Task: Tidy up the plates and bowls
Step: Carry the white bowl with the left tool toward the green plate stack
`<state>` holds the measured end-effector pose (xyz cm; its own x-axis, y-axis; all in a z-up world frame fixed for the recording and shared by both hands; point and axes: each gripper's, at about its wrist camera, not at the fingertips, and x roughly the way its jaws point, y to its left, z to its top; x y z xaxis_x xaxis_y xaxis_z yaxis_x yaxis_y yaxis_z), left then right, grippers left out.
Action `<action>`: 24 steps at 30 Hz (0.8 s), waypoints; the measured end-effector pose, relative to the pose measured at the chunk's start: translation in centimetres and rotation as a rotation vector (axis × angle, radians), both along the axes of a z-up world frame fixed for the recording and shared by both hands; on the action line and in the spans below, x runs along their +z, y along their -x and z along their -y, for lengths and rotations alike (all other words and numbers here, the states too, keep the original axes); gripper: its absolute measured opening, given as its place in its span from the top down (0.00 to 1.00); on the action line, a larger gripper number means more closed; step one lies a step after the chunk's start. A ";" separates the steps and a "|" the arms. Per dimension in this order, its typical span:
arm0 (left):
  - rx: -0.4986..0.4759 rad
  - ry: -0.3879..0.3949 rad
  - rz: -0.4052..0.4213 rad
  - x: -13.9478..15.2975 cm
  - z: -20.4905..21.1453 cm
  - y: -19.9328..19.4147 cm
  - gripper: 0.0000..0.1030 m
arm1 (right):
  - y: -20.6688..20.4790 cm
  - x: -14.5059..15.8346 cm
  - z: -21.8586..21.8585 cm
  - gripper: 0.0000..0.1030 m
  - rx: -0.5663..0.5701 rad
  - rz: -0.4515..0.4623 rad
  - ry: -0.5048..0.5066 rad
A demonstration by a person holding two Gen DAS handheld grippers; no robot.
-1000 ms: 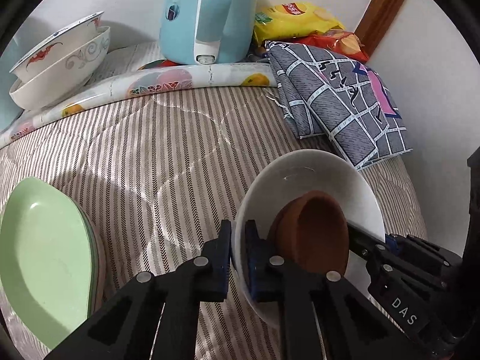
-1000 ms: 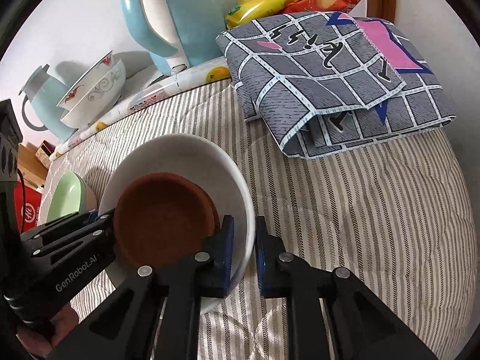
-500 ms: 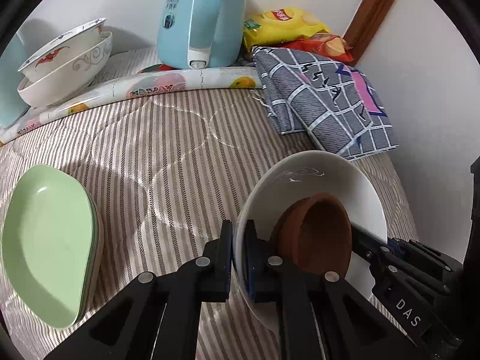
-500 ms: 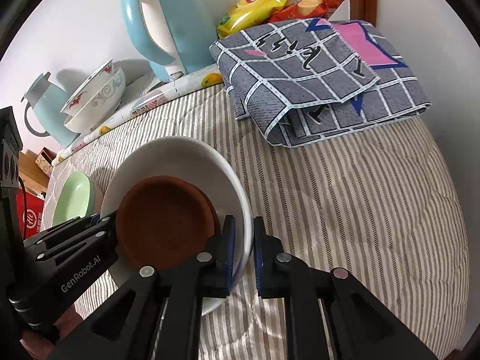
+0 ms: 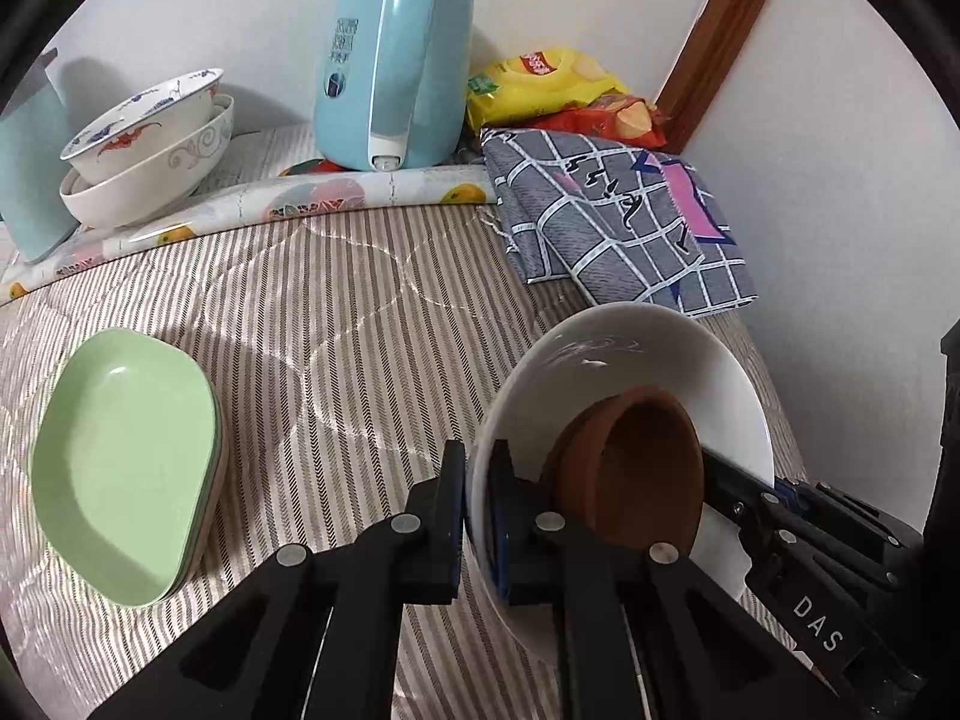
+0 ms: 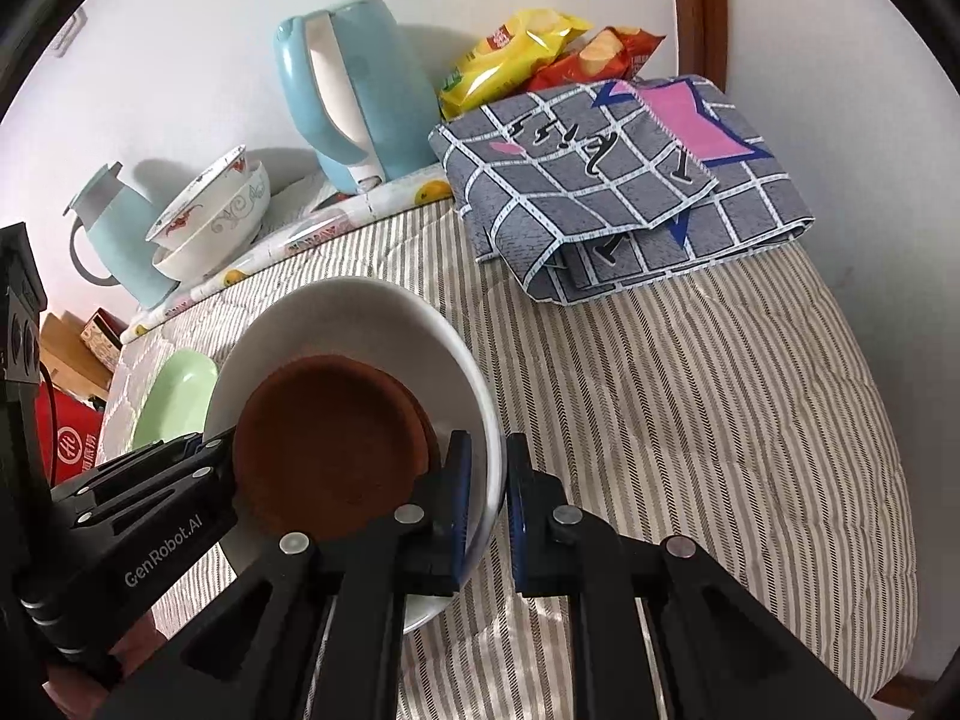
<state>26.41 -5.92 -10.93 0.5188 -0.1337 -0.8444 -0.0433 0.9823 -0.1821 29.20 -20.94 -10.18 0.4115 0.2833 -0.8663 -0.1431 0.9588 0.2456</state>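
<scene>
A white bowl [image 5: 630,360] with a brown bowl [image 5: 636,468] inside is held in the air above the striped cover. My left gripper [image 5: 477,516] is shut on the white bowl's left rim. My right gripper [image 6: 487,504] is shut on its opposite rim, and the white bowl [image 6: 360,324] and brown bowl [image 6: 330,444] also show in the right wrist view. A stack of green plates [image 5: 126,456] lies at the left. Two patterned bowls [image 5: 150,144] are stacked at the back left.
A light blue kettle [image 5: 396,60] stands at the back on a fruit-print mat [image 5: 288,204]. A folded grey checked cloth [image 5: 618,216] and snack bags [image 5: 546,84] lie at the back right. A second blue jug [image 6: 114,234] stands at the far left.
Both grippers have lifted the white bowl with the brown bowl higher above the cover. The view of the table has widened. Both grips are unchanged.
</scene>
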 end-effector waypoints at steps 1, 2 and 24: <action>0.001 -0.001 0.005 0.2 0.0 0.2 0.92 | 0.1 0.2 0.0 0.89 0.000 0.004 -0.001; 0.001 -0.003 0.008 0.4 0.0 0.4 0.92 | 0.2 0.4 -0.1 0.89 0.000 0.007 -0.003; 0.002 -0.016 0.082 3.7 -0.8 3.7 0.92 | 3.4 3.6 -0.6 0.90 0.001 0.078 -0.020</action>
<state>22.72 -5.15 -7.28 0.5861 -0.1195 -0.8014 -0.0305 0.9851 -0.1692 25.82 -20.30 -6.62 0.4775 0.3005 -0.8256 -0.1633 0.9537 0.2527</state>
